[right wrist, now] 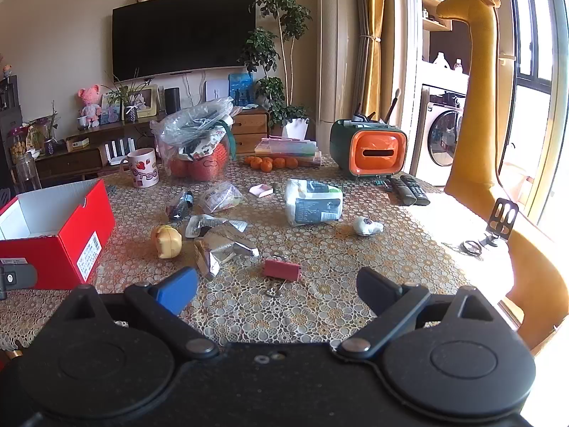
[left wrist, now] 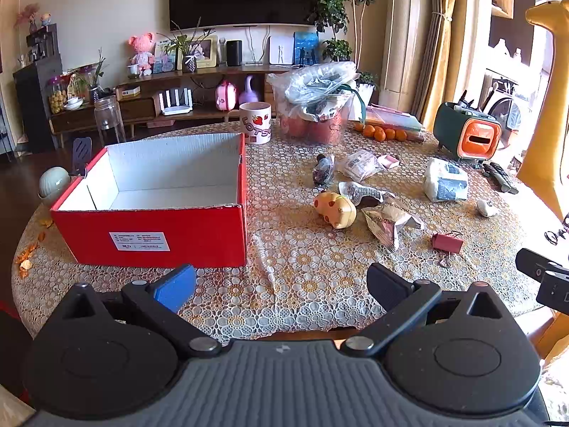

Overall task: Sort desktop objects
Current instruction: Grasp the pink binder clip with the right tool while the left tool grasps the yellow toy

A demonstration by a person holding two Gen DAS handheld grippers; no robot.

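Blue and black pads stand wide apart on both tools, nothing between them: the left gripper (left wrist: 281,284) hovers over bare lace near the table's (left wrist: 320,284) near edge, the right gripper (right wrist: 277,284) just short of a red clip (right wrist: 282,269). Beyond lie a foil wrapper (right wrist: 220,249), a yellow toy (right wrist: 166,241) and a white pack (right wrist: 313,203); the red box (left wrist: 153,227) waits empty at the left. Likely trouble: the clip's wire handles could snag the lace, or the round toy could roll off a pinch. Both tools tilt downward toward the tabletop.
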